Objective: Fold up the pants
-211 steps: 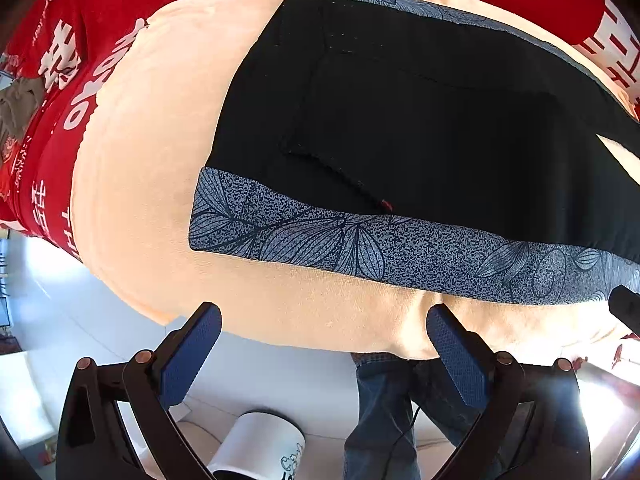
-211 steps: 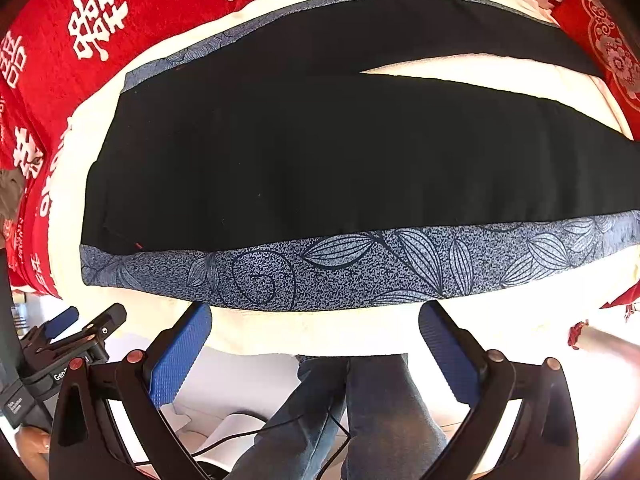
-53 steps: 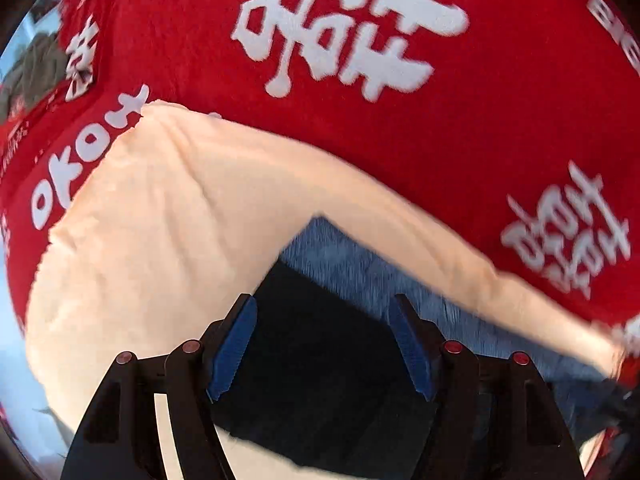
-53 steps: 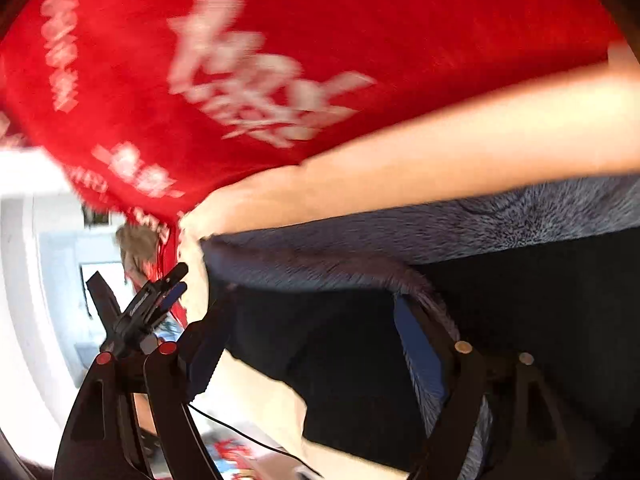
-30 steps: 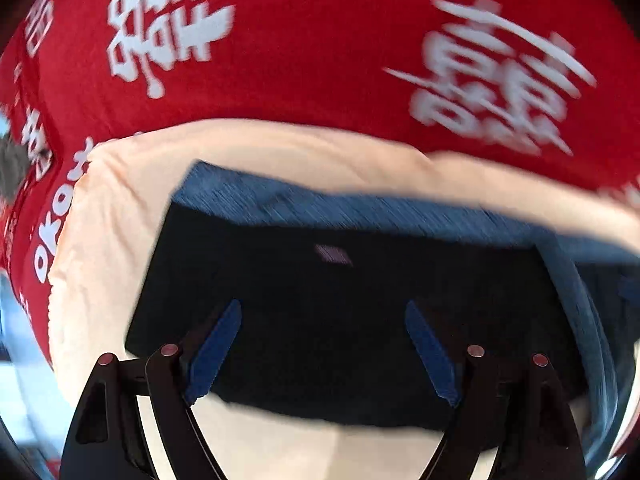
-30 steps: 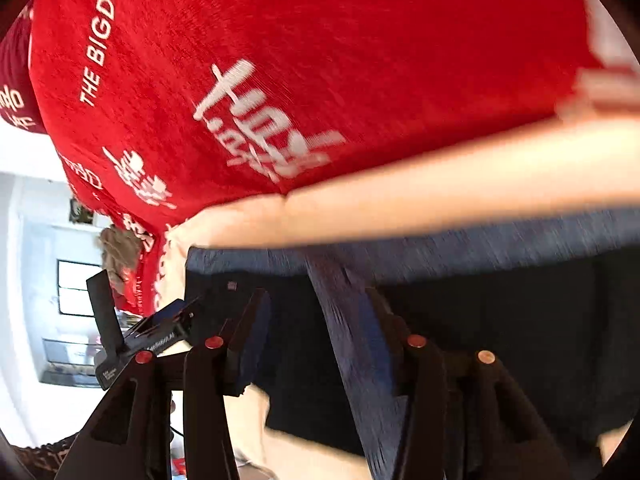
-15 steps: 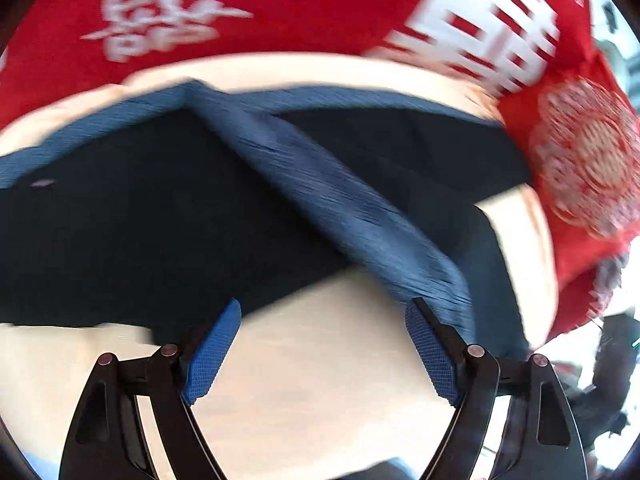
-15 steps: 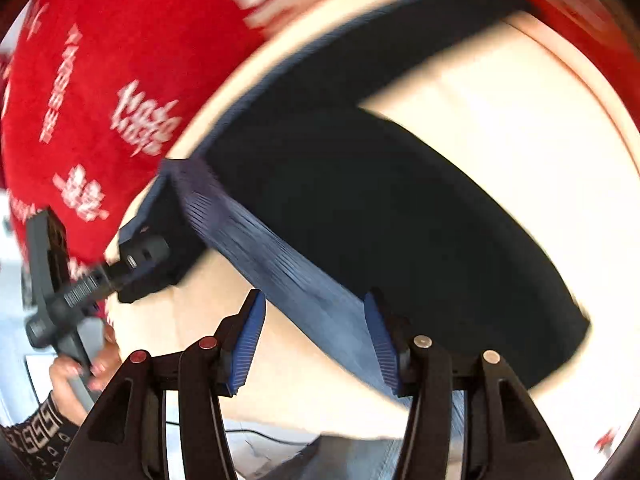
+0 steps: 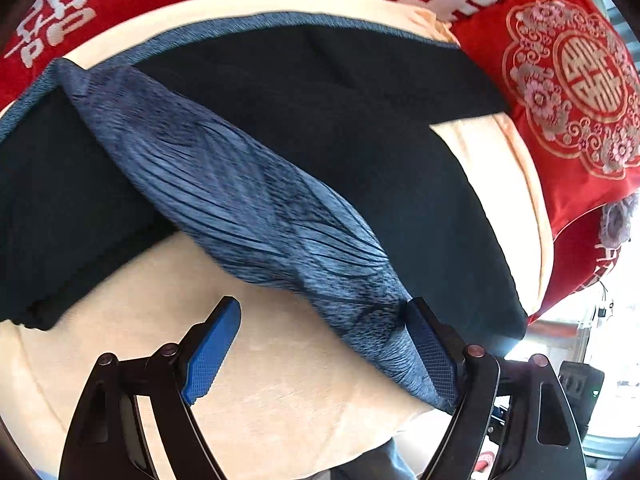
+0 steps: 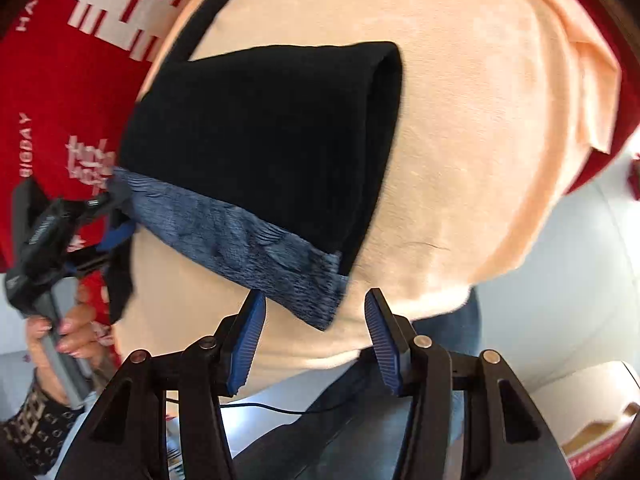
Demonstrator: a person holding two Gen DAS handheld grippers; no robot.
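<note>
The black pants (image 9: 360,140) lie folded on a peach blanket (image 9: 280,392). Their blue-grey patterned band (image 9: 240,200) runs slantwise from the far left to the near right. My left gripper (image 9: 320,354) is open; the band's near end lies against the right finger's pad (image 9: 432,356), and the other pad is bare. In the right wrist view the black cloth (image 10: 260,140) shows a rounded fold at its far right. The band (image 10: 248,248) ends in a corner just ahead of my open right gripper (image 10: 316,340). The left gripper (image 10: 118,216) sits at the band's left end.
A red bedspread (image 9: 60,12) with white characters surrounds the blanket. A red cushion (image 9: 580,92) with a gold ornament lies at the right. A hand (image 10: 68,336) holds the left gripper. Legs in jeans (image 10: 360,420) stand at the bed's near edge, beside pale floor (image 10: 560,280).
Both views have swung from the far red bedspread toward the near edge. The patterned band was carried across the black cloth. Its end, earlier between the right fingers, now lies just past their tips.
</note>
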